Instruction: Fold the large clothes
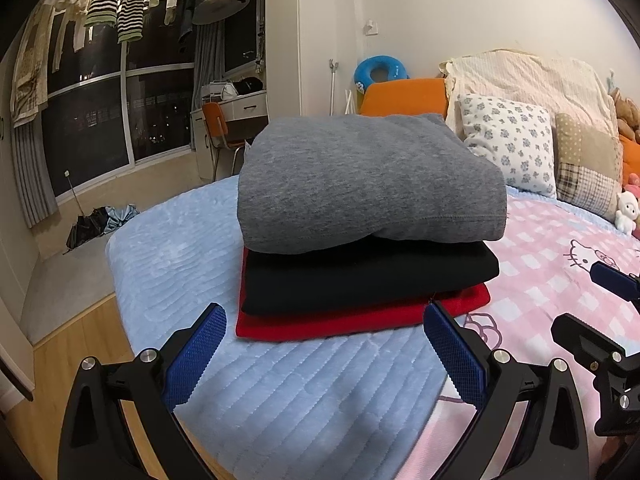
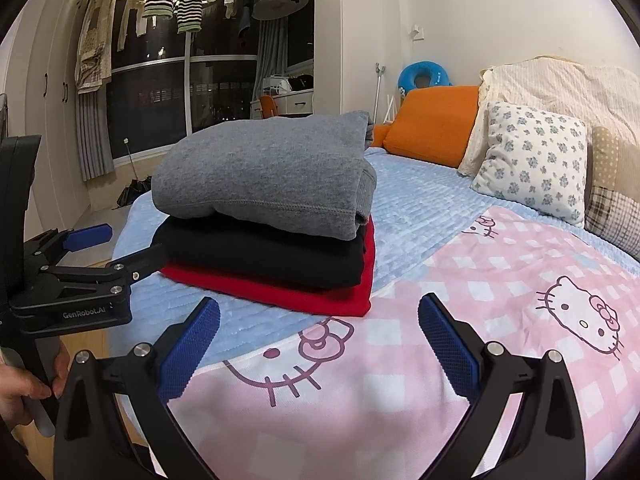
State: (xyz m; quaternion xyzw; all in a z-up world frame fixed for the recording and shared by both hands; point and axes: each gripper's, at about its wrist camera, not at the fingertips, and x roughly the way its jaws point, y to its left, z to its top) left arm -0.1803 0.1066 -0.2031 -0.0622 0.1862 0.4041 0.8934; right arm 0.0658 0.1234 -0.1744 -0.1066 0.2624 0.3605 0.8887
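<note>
A stack of three folded garments lies on the bed: a grey sweater (image 1: 368,180) on top, a black garment (image 1: 368,280) under it, a red one (image 1: 360,322) at the bottom. The stack also shows in the right wrist view, grey (image 2: 264,172) over black (image 2: 264,252) over red (image 2: 280,292). My left gripper (image 1: 325,330) is open and empty, just in front of the stack. My right gripper (image 2: 319,330) is open and empty, in front of and to the right of the stack. The left gripper (image 2: 116,246) shows from the side in the right wrist view.
The bed has a light blue quilted blanket (image 1: 180,264) and a pink Hello Kitty blanket (image 2: 500,300). Pillows (image 2: 536,160) and an orange cushion (image 2: 432,124) lie at the head. The bed edge, wooden floor (image 1: 80,344) and a folded umbrella (image 1: 100,224) are at left.
</note>
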